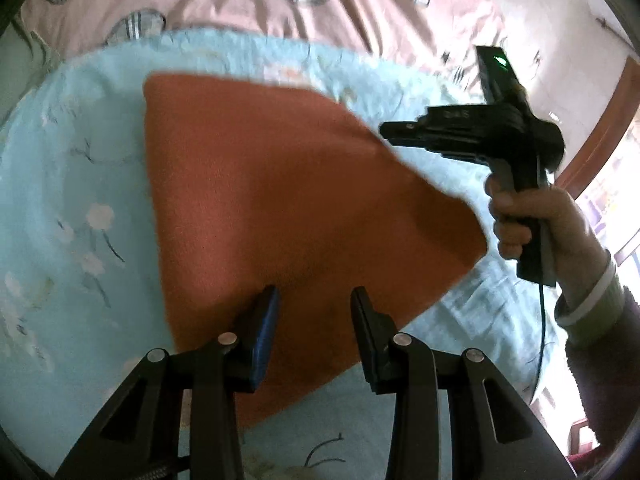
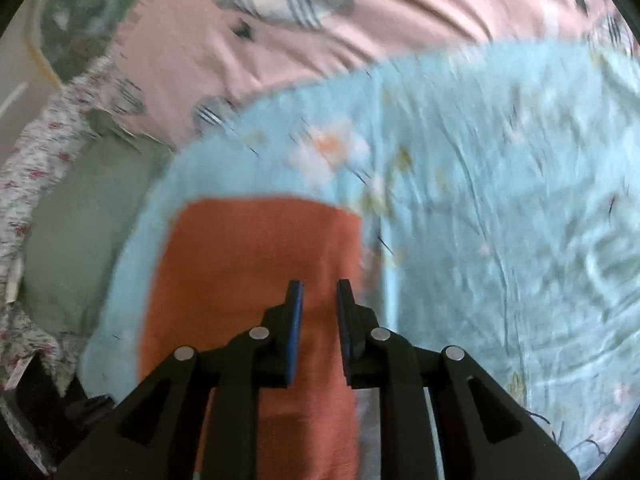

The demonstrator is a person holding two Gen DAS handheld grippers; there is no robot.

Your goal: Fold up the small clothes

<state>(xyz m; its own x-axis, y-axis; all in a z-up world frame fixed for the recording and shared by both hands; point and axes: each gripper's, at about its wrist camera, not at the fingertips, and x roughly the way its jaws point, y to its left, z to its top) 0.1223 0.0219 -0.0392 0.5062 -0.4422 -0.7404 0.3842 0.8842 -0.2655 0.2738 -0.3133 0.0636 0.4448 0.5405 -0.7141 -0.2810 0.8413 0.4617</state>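
Observation:
An orange cloth (image 1: 288,200) lies flat on a light blue floral blanket (image 1: 72,184). My left gripper (image 1: 316,300) is open, its fingers over the cloth's near part, holding nothing. My right gripper (image 2: 319,292) is open and empty above the cloth (image 2: 256,264), near its right edge. In the left wrist view the right gripper (image 1: 472,128) hangs in the air by the cloth's right corner, held by a hand (image 1: 532,220).
The blue blanket (image 2: 500,200) lies over a pink bedsheet (image 2: 360,20) with striped prints. A grey-green pillow (image 2: 76,232) and floral fabric (image 2: 36,152) lie at the left. A wall and wooden door frame (image 1: 600,120) stand at the right.

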